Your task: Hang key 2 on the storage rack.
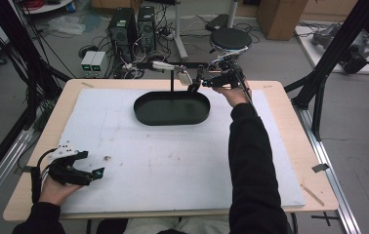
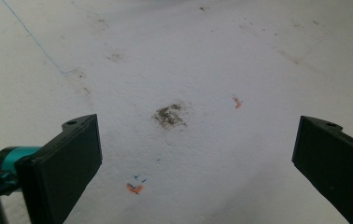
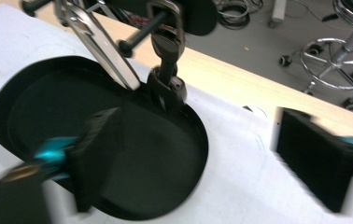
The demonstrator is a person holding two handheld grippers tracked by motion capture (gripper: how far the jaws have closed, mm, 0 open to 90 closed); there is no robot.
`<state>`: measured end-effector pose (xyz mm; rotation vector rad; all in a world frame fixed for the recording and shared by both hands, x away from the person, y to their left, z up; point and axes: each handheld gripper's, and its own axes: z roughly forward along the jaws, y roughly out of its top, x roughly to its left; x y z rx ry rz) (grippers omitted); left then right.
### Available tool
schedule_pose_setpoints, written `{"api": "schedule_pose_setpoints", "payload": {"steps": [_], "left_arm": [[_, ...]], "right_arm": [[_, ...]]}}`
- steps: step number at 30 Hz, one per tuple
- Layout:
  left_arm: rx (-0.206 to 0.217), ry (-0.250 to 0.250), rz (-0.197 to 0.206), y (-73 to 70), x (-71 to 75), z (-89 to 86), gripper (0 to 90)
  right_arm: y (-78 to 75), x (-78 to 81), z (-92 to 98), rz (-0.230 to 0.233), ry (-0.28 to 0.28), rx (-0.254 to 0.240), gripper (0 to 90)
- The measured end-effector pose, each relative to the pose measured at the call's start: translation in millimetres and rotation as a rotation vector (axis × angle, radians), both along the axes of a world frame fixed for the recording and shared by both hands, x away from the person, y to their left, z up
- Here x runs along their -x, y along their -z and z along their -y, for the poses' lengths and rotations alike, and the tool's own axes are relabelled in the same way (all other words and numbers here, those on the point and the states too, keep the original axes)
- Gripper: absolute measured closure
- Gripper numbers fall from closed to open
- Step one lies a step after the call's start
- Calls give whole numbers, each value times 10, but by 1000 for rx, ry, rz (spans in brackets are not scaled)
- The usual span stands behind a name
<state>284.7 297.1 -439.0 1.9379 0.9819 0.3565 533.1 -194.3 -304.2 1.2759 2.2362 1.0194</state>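
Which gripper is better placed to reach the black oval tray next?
Right. The right gripper hovers open at the far rim of the black oval tray; the left gripper, also open, sits at the near left corner.

Left gripper (image 1: 91, 165) and right gripper (image 1: 198, 80) both gape.

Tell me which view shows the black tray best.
The high view: the whole oval tray shows, rim and floor, sharp, on the white mat. The right gripper view shows it closer, but blurred and partly behind the left-hand jaw of the tongs. The left gripper view looks at bare mat.
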Motion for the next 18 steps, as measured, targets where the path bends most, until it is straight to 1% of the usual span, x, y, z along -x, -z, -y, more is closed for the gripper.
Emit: {"api": "schedule_pose_setpoints", "payload": {"steps": [1, 2, 3, 6, 10, 11, 13, 14, 16, 17, 18], "left_arm": [[2, 1, 0, 0, -1, -2, 19], [4, -4, 0, 1, 0, 0, 19], [4, -4, -1, 1, -1, -1, 19], [3, -4, 1, -1, 0, -3, 19], [3, -2, 1, -4, 2, -6, 19], [4, -2, 2, -4, 3, -6, 19], [6, -3, 2, -5, 3, -8, 19], [7, -3, 3, -6, 3, -9, 19], [8, -2, 5, -8, 2, -15, 19], [10, -3, 5, -8, 3, -14, 19], [6, 0, 5, -11, 5, -16, 19]], "right_arm": [[-1, 3, 13, -9, 2, -3, 88], [-8, 11, 29, -11, -8, -10, 66], [-15, 21, 32, -5, -4, -11, 7], [-41, 49, 48, -13, -17, -39, 7], [-71, 102, 41, -18, -35, -27, 7], [-84, 122, 39, -30, -40, -28, 7], [-105, 162, 38, -29, -48, -16, 8], [-113, 184, 40, -27, -47, -18, 8], [-112, 262, 61, -9, -56, -57, 8], [-103, 296, 61, -7, -52, -54, 8], [-92, 322, 62, -9, -53, -39, 8]]}}
